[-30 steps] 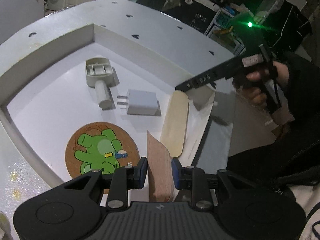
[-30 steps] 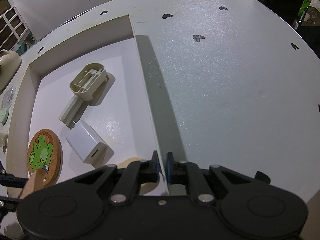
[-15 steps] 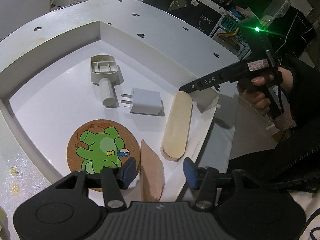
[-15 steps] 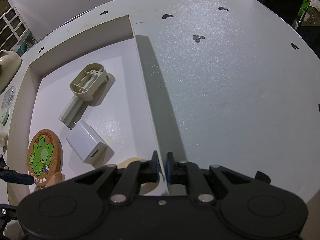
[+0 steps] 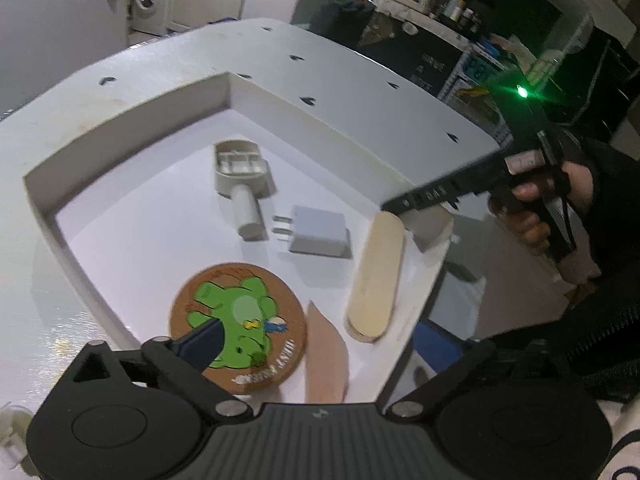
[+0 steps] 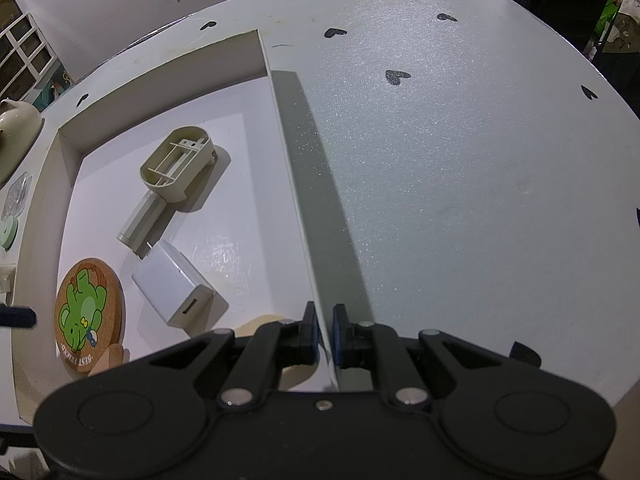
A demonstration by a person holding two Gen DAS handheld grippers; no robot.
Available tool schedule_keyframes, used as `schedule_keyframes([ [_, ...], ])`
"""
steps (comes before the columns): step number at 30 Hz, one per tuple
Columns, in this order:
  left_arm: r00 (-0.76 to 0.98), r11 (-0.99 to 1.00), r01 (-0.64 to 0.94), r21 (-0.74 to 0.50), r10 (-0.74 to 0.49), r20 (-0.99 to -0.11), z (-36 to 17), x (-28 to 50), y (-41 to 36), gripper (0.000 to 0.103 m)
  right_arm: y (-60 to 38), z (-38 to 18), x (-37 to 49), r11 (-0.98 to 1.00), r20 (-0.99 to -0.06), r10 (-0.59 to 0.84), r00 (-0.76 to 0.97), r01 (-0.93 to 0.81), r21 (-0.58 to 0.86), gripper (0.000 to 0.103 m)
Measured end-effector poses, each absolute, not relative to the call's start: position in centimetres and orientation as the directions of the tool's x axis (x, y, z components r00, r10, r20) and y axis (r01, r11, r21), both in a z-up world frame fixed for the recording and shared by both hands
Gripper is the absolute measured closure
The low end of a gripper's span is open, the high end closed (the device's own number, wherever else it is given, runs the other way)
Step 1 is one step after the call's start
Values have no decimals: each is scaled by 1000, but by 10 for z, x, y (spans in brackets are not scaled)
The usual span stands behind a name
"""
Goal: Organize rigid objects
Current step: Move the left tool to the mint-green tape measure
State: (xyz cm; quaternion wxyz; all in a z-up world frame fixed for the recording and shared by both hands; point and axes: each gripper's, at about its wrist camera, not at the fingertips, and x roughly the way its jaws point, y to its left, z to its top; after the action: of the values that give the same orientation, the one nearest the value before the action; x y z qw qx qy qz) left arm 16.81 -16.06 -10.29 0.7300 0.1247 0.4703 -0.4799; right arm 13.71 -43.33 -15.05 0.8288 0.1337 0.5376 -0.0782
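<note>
Looking into the shallow white cardboard box, we find five things on its smooth floor: a beige ribbed plastic holder with a round stub handle, a glossy white wall charger with two metal prongs, a round cork coaster printed with a green cartoon animal, a long pale wooden slat with rounded ends, and a thin tan wooden piece with a pointed tip. The tan piece lies flat just beside the coaster, between it and the slat. The box sits on a speckled grey-white table with small black hearts.

Our left gripper is opening, its jaws spread wide above the coaster and the tan piece, with nothing pinched; one blue pad hangs over the coaster, and the other is out of view. Our right gripper is pressed together on the thin upright right wall of the box, blue pads on either face. In the left view a hand grips its dark handle.
</note>
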Motion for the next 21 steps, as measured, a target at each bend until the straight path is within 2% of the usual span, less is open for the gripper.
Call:
schedule_keyframes([
  [13,342,707,680,-196,-542,-768,-84,218,-114,0,-433,-150,137,952,-912,14,410,273,137,94],
  [21,513,840,530,-115,-426,-745,-82,254,-67,0,-433,-150,137,952,-912,14,409,274,137,94],
])
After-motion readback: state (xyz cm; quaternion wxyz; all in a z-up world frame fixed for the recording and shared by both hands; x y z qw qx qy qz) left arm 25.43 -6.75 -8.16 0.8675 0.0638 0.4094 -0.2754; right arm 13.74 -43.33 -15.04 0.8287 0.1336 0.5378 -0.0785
